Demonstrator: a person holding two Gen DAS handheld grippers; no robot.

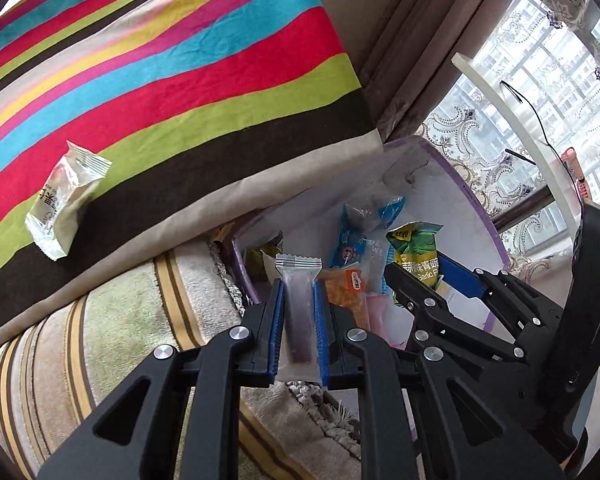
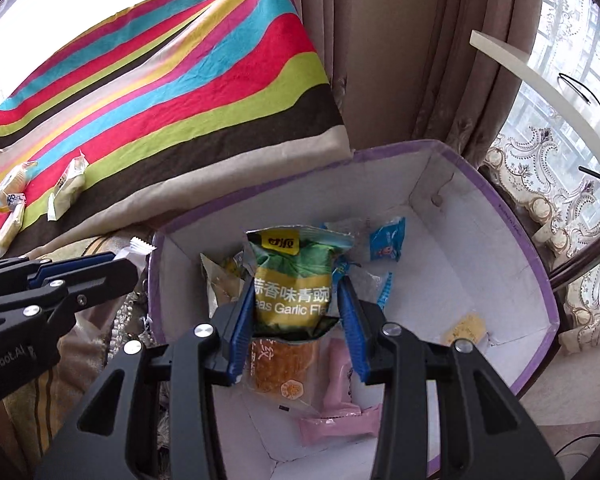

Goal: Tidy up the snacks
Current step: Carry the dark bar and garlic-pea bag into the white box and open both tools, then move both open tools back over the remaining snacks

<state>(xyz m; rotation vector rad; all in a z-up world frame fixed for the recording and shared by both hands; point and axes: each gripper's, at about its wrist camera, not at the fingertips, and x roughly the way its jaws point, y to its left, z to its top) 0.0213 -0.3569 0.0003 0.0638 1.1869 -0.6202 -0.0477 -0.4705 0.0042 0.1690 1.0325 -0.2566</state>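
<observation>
A striped cloth [image 2: 172,92] is being seen spread across the upper left, with a purple-rimmed white box [image 2: 532,264] standing open just below its corner. Both grippers are being pointed steeply downward toward that box. The right gripper [image 2: 296,300] is being held over the box's middle, its blue pads clamped on a green pea snack bag [image 2: 294,276], one pad pressing each side of the bag. The left gripper [image 1: 298,320] is being held just at the box's left edge, above a striped carpet [image 1: 80,340], its jaws closed tight on one slim clear-wrapped bar [image 1: 298,316] with a dark filling, the crimped end sticking up past the fingertips. Inside the box, several packets are being counted: one orange packet [image 2: 280,368], one pink packet [image 2: 340,420], one blue packet [image 2: 386,240], one small yellow packet [image 2: 466,330]; others are partly hidden. On the cloth, three pale wrapped snacks [image 2: 66,190] are being seen lying close together at the left.
</observation>
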